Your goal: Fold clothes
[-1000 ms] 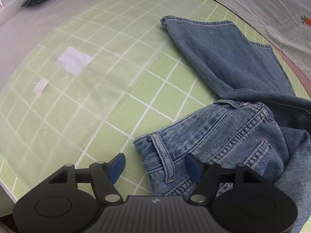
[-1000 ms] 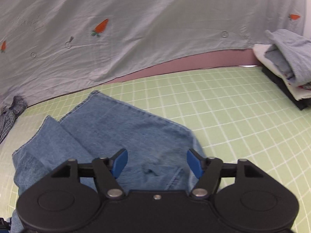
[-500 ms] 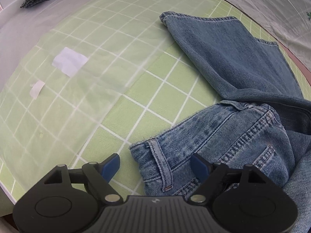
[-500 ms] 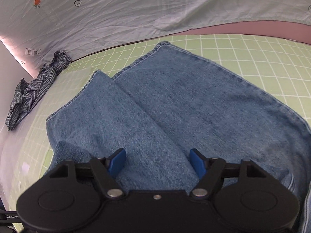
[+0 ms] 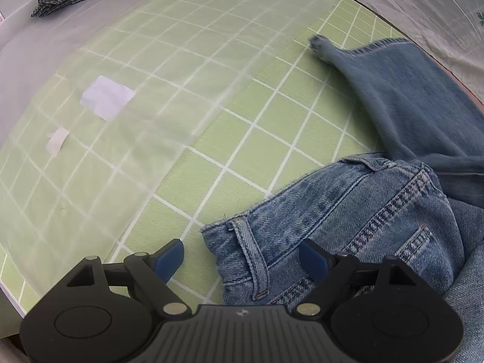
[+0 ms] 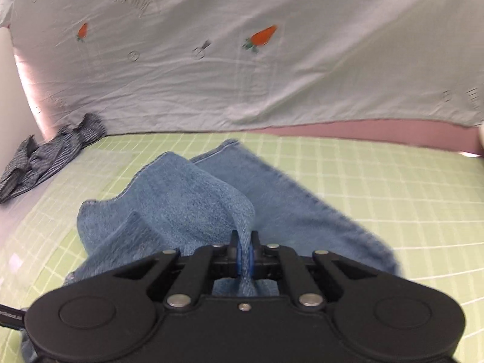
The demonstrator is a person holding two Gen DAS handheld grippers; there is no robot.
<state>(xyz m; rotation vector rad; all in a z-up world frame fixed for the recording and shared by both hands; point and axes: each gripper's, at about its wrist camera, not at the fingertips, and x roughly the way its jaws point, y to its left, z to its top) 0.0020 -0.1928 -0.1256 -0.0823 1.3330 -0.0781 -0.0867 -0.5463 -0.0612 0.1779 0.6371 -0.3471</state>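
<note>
Jeans (image 5: 378, 211) lie rumpled on the green grid surface (image 5: 211, 121) — waistband corner between the left gripper (image 5: 242, 257)'s wide-open fingers, nothing held. The right gripper (image 6: 245, 255) has its fingers clamped on a thin pinch of leg fabric. Such a small bite could slip free — denim is heavy when lifted.

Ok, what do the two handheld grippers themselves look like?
Both match: the left gripper and right gripper have matte black bodies with two round discs, black linkage arms on silver pivot pins, and blue finger pads. The left has a ribbed centre with a small logo; the right has a plain centre with one screw.
</note>
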